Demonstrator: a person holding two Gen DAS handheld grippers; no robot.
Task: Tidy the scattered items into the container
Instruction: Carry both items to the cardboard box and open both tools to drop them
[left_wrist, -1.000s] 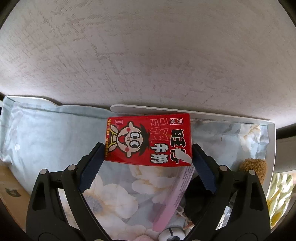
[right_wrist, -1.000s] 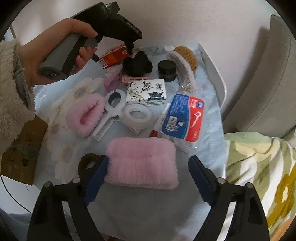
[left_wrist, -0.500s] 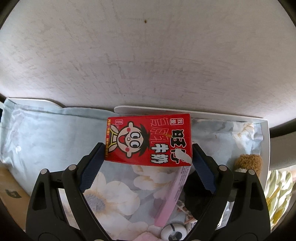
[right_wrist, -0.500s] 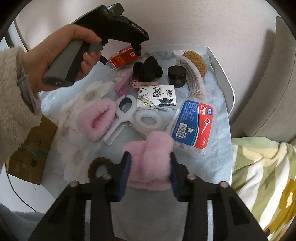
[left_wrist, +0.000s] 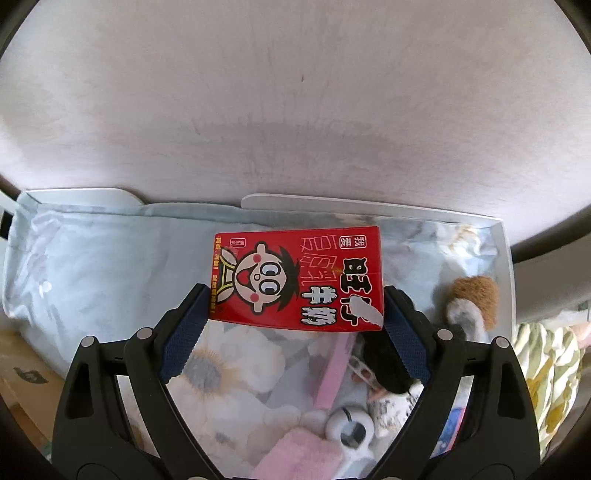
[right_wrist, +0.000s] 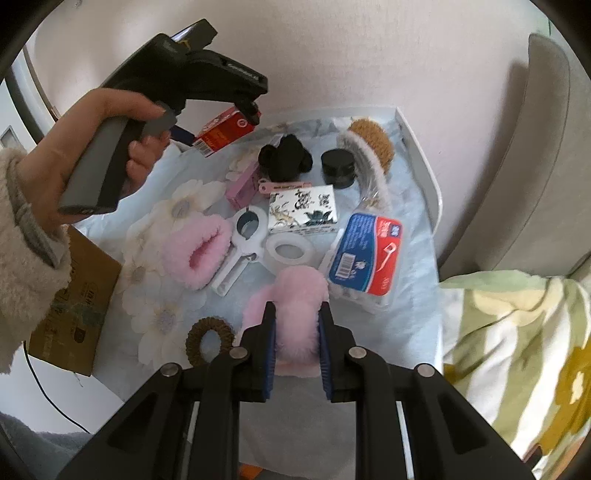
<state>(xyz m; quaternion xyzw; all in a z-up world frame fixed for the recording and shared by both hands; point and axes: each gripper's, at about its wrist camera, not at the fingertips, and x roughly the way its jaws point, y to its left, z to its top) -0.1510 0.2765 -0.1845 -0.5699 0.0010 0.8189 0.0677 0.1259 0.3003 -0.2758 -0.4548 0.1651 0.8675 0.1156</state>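
Pink fluffy cuff (right_wrist: 295, 314) sits squeezed between the closing right tongs (right_wrist: 294, 332).

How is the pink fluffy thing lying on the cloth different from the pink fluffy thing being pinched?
The pink fluffy piece on the cloth lies free, puffed up, with a deeper pink hollow showing. The pinched pink fluffy piece is squashed narrow between the pads of the right hand-held gripper, whose jaws have just been closing on it. The free one lies nearer the white opener; the pinched one lies beside the floss pack. Both are pale pink and furry.
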